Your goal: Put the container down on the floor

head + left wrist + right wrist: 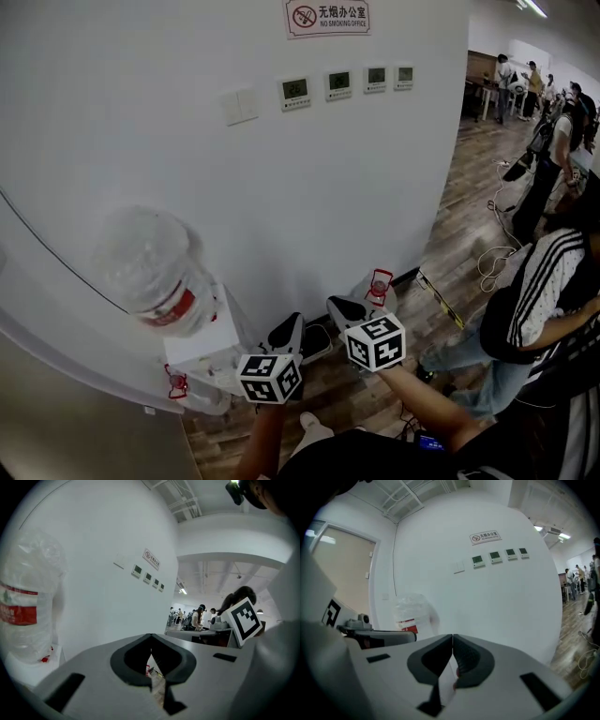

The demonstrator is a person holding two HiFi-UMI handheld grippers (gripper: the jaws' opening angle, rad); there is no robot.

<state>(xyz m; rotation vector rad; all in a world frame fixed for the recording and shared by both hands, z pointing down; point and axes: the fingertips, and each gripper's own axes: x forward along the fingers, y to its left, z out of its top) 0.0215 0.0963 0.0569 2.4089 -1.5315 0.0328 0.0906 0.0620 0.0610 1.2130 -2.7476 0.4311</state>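
Claws of the left gripper [298, 337] are pressed together at the tips, and its own view [151, 637] shows nothing between them. The right gripper [349, 311] is pressed together too, pad against pad, and empty [452, 637]. In the head view the two are held side by side in the air, pointing at a white wall [281, 187], each with its marker cube nearest the camera.

The container [373, 292], a clear one with a red top, stands on the wooden floor [450, 234] against the foot of the wall. It is just beyond the right gripper's tips and apart from both grippers.

To the left stands a white water dispenser [202, 342] with a large bottle [155, 272] upended on it. The bottle is clear plastic with a red label, and both gripper views show it as well [26, 606] [412, 613]. A second clear vessel [208, 398] with a red part lies low beside the dispenser, too blurred to name.

High on the wall hang a no-smoking sign [327, 16] and a row of four small control panels [339, 82]. A person in a striped jacket [534, 300] is at the right edge.
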